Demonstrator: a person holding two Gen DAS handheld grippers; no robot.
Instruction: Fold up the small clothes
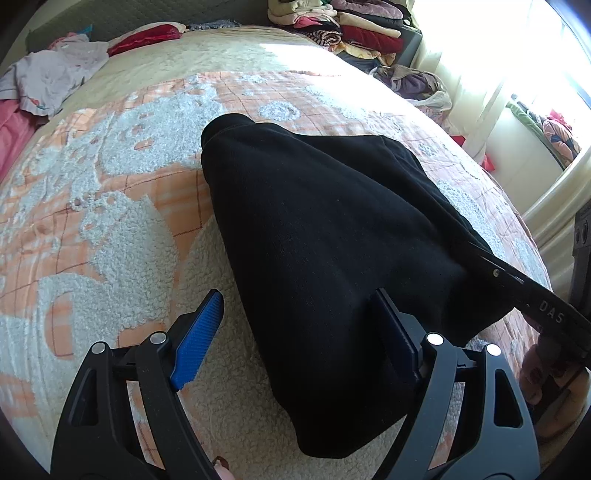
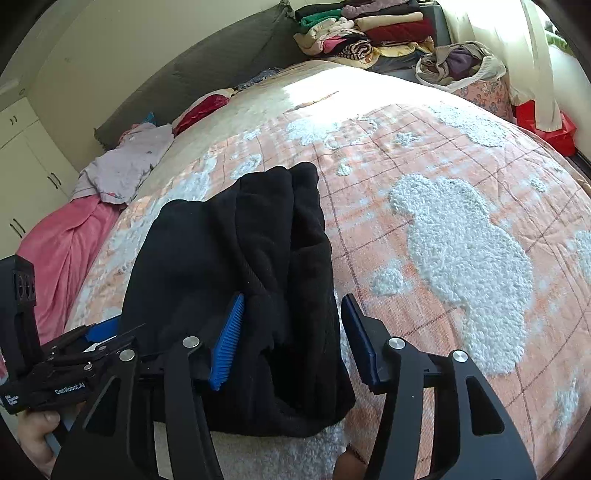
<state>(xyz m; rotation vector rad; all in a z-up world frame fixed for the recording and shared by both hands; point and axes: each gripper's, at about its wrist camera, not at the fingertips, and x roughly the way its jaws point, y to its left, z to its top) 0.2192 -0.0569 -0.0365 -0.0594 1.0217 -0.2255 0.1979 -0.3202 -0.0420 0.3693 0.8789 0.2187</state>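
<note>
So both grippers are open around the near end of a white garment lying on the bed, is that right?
Not quite: the garment is black, not white, as the left wrist view shows. The rest holds: the left gripper and right gripper are both open around its near end, and it lies on the bed.

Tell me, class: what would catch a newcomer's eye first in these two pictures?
First, the black garment, lying folded in the middle of the orange-and-white blanket. Next, the open blue-padded grippers over its near end: the left gripper and the right gripper. Then the stack of folded clothes at the far corner by the bright window.
</note>
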